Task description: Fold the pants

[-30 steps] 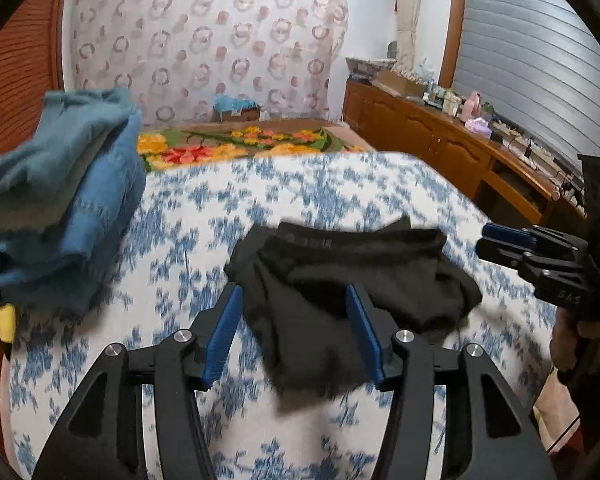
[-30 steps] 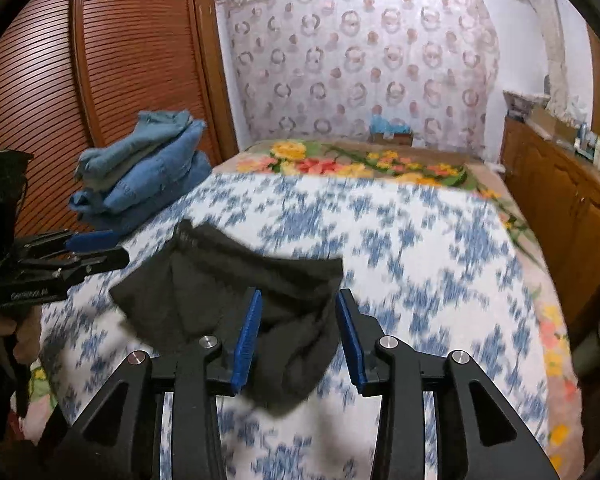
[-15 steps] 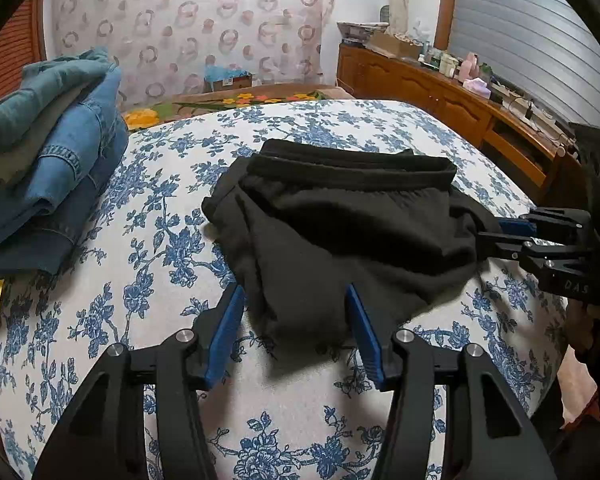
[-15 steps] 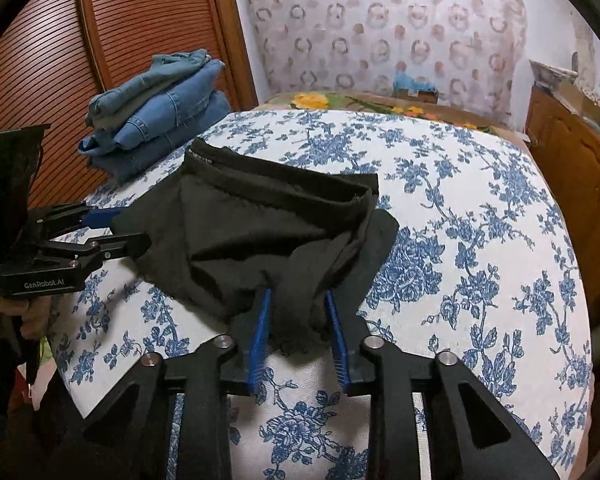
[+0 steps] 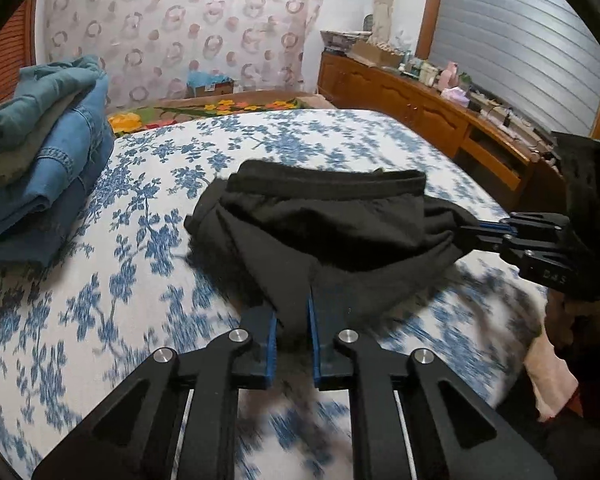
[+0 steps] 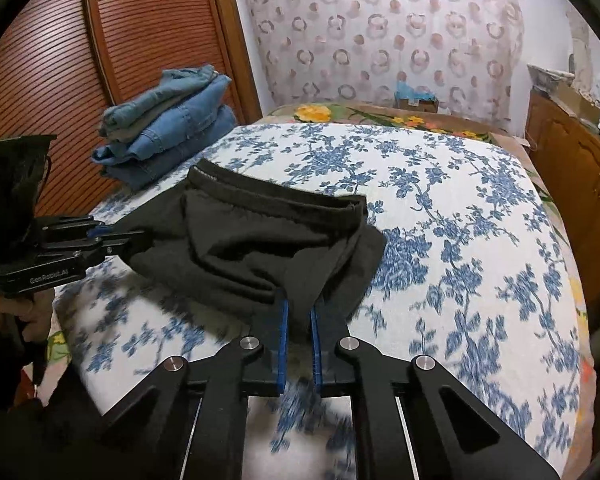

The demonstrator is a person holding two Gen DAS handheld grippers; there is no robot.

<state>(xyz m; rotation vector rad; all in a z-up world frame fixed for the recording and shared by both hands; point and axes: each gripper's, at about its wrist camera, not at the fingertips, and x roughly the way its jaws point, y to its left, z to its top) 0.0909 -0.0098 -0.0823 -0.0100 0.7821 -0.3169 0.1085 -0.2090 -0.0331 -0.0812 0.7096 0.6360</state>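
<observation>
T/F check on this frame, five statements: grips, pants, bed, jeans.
1. The left hand-held gripper is shut on the black pants. True; its jaws have just been closing on the cloth.
2. The right hand-held gripper hangs open beside the pants. False: it pinches the near hem.
3. The pants lie on a blue-flowered bedspread. True.
4. The folded jeans sit on top of the pants. False: they are stacked apart, toward the wardrobe side.
5. The waistband faces the grippers. False: it is at the far edge.
</observation>
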